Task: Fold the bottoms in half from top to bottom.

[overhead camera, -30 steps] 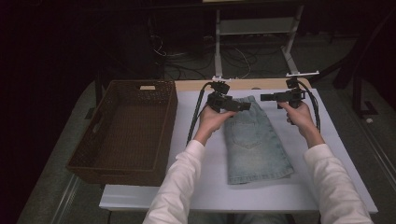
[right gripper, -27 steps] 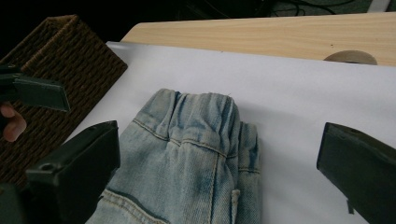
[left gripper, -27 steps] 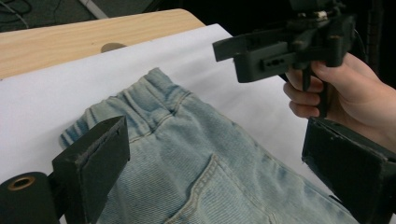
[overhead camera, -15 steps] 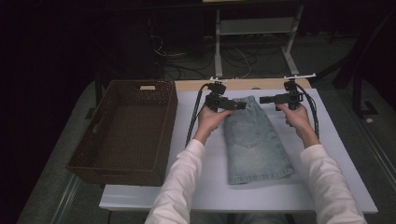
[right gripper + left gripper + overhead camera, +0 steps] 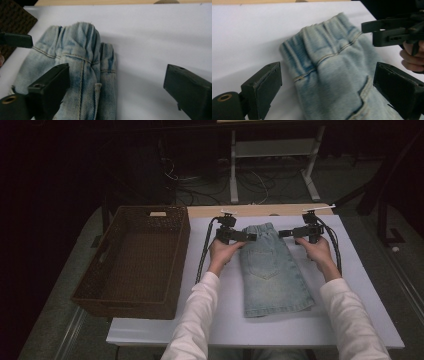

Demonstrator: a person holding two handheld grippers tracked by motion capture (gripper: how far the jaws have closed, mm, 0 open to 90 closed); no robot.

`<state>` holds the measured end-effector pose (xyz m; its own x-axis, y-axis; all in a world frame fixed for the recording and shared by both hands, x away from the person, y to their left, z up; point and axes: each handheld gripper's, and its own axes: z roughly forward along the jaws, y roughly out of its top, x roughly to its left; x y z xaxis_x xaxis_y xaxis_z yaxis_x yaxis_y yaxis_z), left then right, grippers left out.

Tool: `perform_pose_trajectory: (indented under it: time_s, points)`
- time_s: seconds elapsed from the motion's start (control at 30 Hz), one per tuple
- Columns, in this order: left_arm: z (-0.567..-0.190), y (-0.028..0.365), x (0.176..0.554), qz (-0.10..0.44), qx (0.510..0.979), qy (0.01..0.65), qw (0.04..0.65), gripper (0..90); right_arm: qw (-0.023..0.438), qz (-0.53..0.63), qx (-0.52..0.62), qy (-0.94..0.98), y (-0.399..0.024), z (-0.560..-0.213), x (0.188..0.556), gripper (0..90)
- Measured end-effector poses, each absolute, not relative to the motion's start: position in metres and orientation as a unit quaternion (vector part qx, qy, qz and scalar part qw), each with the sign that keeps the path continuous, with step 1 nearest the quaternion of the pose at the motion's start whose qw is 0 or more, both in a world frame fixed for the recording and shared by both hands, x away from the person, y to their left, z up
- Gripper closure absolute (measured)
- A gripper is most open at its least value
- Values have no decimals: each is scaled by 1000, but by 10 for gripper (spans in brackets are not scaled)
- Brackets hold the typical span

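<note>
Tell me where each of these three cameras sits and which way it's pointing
High view: above the person's side, looking forward and down at the table, denim garment, basket; both forearms and grippers show.
Left gripper view: rides the left gripper, facing the garment's waistband; own open jaws, plus the right gripper.
Right gripper view: rides the right gripper, facing the waistband's other edge; own open jaws.
Both gripper views share the waistband.

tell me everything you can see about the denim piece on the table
The denim garment is light-blue, faded, folded lengthwise, lying flat on the white table. Its gathered elastic waistband points away from the person; a back pocket faces up. The left hand-held gripper and right hand-held gripper flank the waistband, jaws open.
</note>
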<state>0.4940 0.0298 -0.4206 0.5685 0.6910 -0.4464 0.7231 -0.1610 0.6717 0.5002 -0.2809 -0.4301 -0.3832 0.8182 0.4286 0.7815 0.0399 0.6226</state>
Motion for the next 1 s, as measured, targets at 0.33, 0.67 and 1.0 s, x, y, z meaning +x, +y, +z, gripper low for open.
perform_pose_trajectory:
  time_s: [0.33, 0.67, 1.0]
  points:
    - [-438, 36, 494, -34, 739, 496, 455, 156, 24, 411, 548, 728, -273, -436, 496, 202]
    - [-448, 39, 490, -33, 721, 512, 467, 269, 14, 410, 547, 730, -269, -443, 493, 298]
    - [-454, 38, 486, -31, 710, 518, 476, 329, 5, 413, 551, 725, -267, -449, 490, 333]
